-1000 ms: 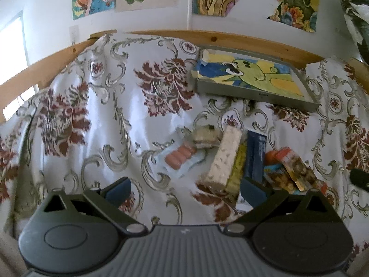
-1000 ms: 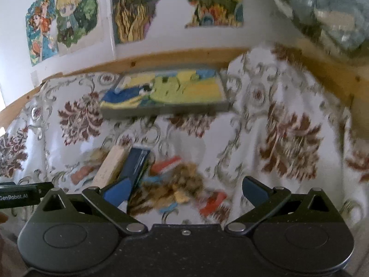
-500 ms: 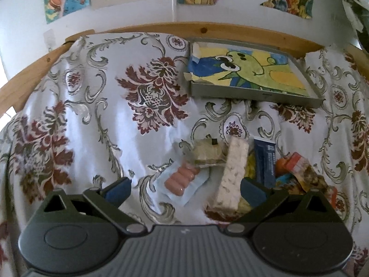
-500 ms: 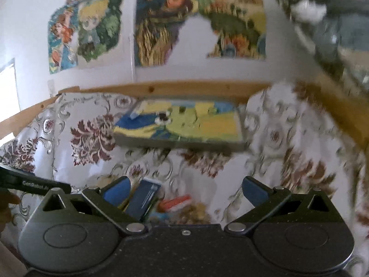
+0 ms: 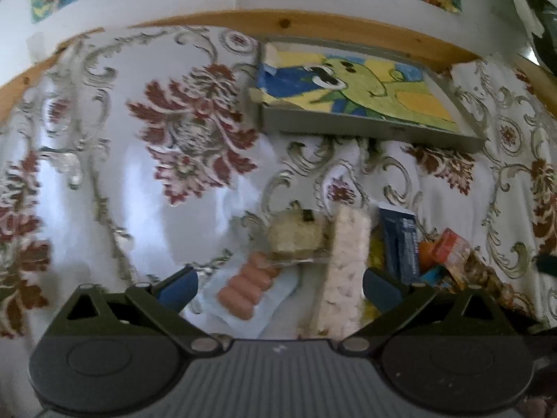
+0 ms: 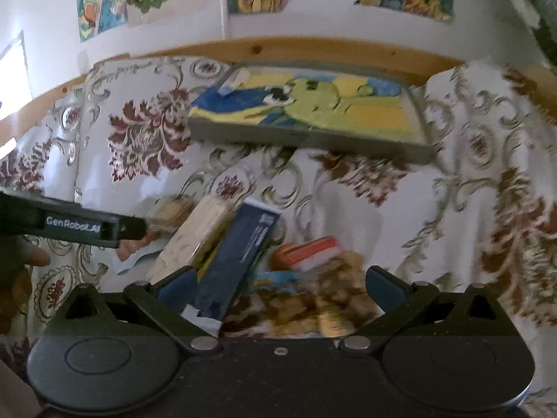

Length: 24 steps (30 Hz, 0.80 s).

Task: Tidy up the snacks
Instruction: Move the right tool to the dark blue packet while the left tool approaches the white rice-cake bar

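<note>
A heap of snacks lies on a floral cloth. In the left wrist view my left gripper (image 5: 280,285) stands open above a clear pack of small sausages (image 5: 245,287) and a long pale rice-cake bar (image 5: 346,264). A wrapped crumbly cake (image 5: 296,235) lies just beyond, a dark blue bar (image 5: 400,244) to the right. In the right wrist view my right gripper (image 6: 280,284) is open over the dark blue bar (image 6: 240,250), an orange packet (image 6: 310,249) and a blurred brown snack bag (image 6: 313,299). The left gripper's finger (image 6: 83,226) reaches in from the left.
A shallow grey tray (image 5: 365,129) with a green cartoon picture inside rests at the back, seen also as the tray (image 6: 306,136) from the right. A wooden rail (image 5: 313,26) and a wall with posters lie behind. A hand (image 6: 21,261) shows at the left edge.
Both grippers have come closer to the snack heap. The right view swung up to the wall and back down. Both stay open.
</note>
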### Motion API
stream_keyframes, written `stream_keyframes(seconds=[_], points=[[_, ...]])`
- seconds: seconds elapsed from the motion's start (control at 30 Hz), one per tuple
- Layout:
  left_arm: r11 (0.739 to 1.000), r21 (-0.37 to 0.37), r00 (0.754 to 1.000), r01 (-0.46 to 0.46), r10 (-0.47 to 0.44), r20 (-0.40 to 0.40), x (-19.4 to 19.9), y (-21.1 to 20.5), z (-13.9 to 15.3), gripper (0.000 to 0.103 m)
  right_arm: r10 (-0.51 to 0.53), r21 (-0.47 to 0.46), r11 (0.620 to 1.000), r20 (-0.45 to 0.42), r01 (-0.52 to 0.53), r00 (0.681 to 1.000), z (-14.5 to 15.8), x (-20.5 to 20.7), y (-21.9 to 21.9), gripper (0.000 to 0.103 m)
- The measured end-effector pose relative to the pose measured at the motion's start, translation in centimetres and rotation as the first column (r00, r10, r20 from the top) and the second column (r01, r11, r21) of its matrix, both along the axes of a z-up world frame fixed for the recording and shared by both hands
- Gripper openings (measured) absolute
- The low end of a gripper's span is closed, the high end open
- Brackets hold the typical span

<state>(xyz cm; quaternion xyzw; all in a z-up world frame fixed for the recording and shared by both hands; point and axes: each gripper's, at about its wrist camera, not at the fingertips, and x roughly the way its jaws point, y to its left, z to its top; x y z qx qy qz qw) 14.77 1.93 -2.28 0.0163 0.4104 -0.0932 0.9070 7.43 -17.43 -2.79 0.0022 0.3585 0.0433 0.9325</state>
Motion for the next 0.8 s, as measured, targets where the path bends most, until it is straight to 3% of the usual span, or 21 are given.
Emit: stream_keyframes(seconds=[0.17, 0.3, 0.43, 0.6, 0.8], points=[[0.997, -0.075, 0.999, 0.016, -0.020, -0.048, 1.1, -0.3, -0.9, 0.101, 0.035, 0.012, 0.999, -0.020, -0.035, 0.999, -2.1, 1.1, 1.9, 0.100], [0.996, -0.068, 0.997, 0.050, -0.054, -0.050, 1.6, -0.8, -1.7, 0.098, 0.053, 0.027, 0.998, -0.018, -0.053, 0.998, -3.1, 1.3, 2.6, 0.099], [0.994, -0.033, 0.994, 0.104, -0.105, -0.036, 1.6, -1.6, -2.1, 0.096, 0.061, 0.034, 0.998, -0.041, -0.059, 0.997, -4.0, 1.9, 3.1, 0.086], [0.988, -0.017, 0.987, 0.153, -0.153, -0.036, 1.6, -2.3, -2.5, 0.086, 0.076, 0.046, 0.996, -0.071, -0.073, 0.995, -5.0, 2.3, 3.8, 0.075], [0.982, -0.037, 0.979, 0.188, -0.190, -0.070, 1.8, -2.8, -3.2, 0.064, 0.083, 0.011, 0.997, -0.079, -0.082, 0.993, -5.6, 2.4, 4.6, 0.063]])
